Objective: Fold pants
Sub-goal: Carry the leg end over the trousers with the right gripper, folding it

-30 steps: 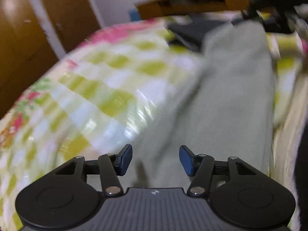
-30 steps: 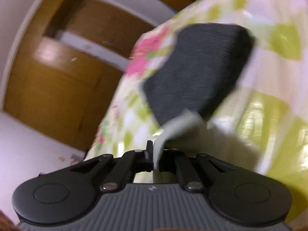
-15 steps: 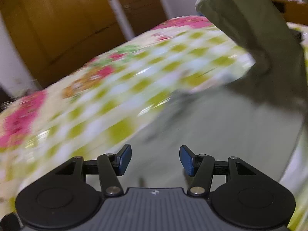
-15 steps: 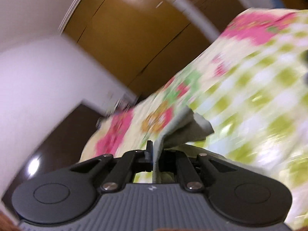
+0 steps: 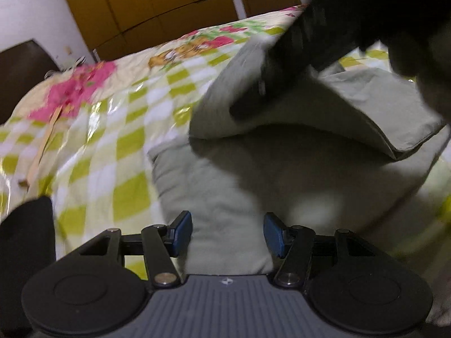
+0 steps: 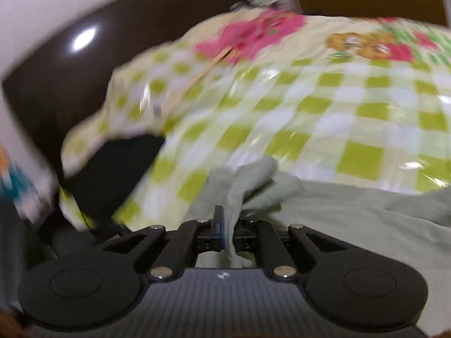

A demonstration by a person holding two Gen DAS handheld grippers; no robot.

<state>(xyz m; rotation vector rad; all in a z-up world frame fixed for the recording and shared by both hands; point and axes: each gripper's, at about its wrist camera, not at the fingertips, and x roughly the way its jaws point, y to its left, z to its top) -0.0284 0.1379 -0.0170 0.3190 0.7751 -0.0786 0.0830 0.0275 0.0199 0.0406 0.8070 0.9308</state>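
**Fold half made: one end of the pants carried over the other**

The pale green pants (image 5: 225, 197) lie on a bed under a green-and-white checked sheet (image 5: 126, 129) with pink flowers. One end is lifted and arched over the flat part, its hem hanging free above it, so the fold looks about half done

The right gripper (image 6: 227, 229) has its fingers pressed together on a bunched edge of the cloth. The left gripper (image 5: 227, 232) has its blue pads (image 5: 183, 232) wide apart with nothing between them, low over the flat part of the pants

To do this step well, I would bring the held edge down square onto the lower layer so the hems meet, keep the cloth taut, and let go only once it rests flat; the free gripper could pin the lower layer so it does not drag

The left view alone shows the arch of the fold and the right gripper's dark, blurred body crossing above it. The right view alone shows the pinch itself, plus a dark headboard (image 6: 70, 64) and a black thing (image 6: 118, 174) at the bed's edge; what that is I cannot tell
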